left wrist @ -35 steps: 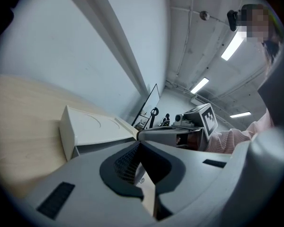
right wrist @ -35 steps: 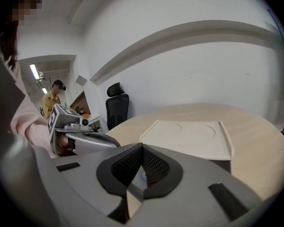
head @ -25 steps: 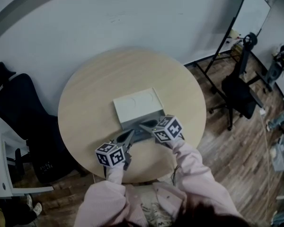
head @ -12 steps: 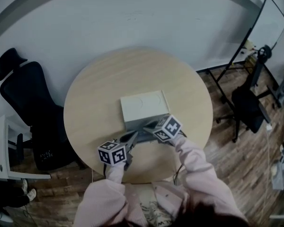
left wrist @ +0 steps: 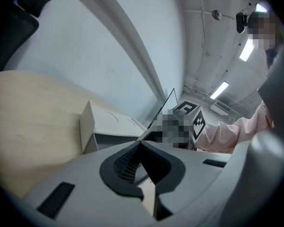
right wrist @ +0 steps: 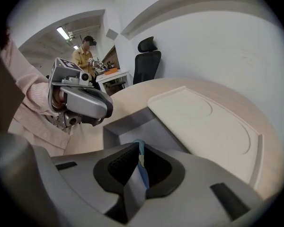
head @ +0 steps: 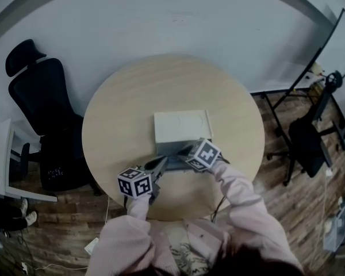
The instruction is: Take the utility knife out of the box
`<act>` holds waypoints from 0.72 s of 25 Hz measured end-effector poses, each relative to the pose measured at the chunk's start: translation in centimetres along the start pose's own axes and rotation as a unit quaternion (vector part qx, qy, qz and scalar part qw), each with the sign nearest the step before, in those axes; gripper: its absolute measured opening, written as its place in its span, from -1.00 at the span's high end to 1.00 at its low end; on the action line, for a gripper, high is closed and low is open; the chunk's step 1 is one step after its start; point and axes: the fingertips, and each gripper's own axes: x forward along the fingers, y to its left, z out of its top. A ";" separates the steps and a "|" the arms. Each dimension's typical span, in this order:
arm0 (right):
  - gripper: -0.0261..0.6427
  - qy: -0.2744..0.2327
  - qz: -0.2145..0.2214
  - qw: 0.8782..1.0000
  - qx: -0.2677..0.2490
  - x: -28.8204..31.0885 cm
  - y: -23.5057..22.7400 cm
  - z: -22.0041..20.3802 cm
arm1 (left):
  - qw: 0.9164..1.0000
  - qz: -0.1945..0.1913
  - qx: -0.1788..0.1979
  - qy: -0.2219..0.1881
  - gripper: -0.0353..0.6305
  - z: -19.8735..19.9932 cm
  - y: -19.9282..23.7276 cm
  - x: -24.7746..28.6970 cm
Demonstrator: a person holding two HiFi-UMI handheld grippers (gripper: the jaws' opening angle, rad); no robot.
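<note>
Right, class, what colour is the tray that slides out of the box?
Grey; the tray shows best in the right gripper view.

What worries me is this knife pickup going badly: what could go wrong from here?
1. The right tool reaches into the grey drawer. Its jaws have just been opening, and the blue utility knife stands between them without a clear squeeze, so lifting now could drop it.
2. The left tool holds nothing, so the white box may slide when the knife is pulled.

The box (head: 181,125) lies in the middle of the table (head: 121,119), chair (head: 43,96) at left.
</note>
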 end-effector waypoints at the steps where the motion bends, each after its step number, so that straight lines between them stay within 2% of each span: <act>1: 0.75 0.005 0.001 1.000 -0.004 0.1 0.0 -0.1 | 1.000 0.002 -0.002 -0.002 0.89 0.0 0.0 0.0; 3: 0.74 0.015 0.002 1.000 -0.015 0.4 0.1 -0.3 | 1.000 0.003 -0.005 -0.004 0.89 -0.1 0.0 -0.1; 6: 0.59 0.032 0.004 0.999 -0.033 0.7 0.2 -0.6 | 1.000 0.004 -0.006 -0.004 0.89 -0.1 -0.1 0.0; 16: 0.44 0.071 0.008 0.994 -0.079 1.9 0.3 -1.3 | 1.000 0.014 -0.010 -0.005 0.89 -0.4 0.0 -0.1; 18: 0.41 0.068 0.021 0.994 -0.085 2.0 1.1 -0.8 | 1.000 0.015 -0.011 -0.005 0.89 -0.5 0.0 -0.1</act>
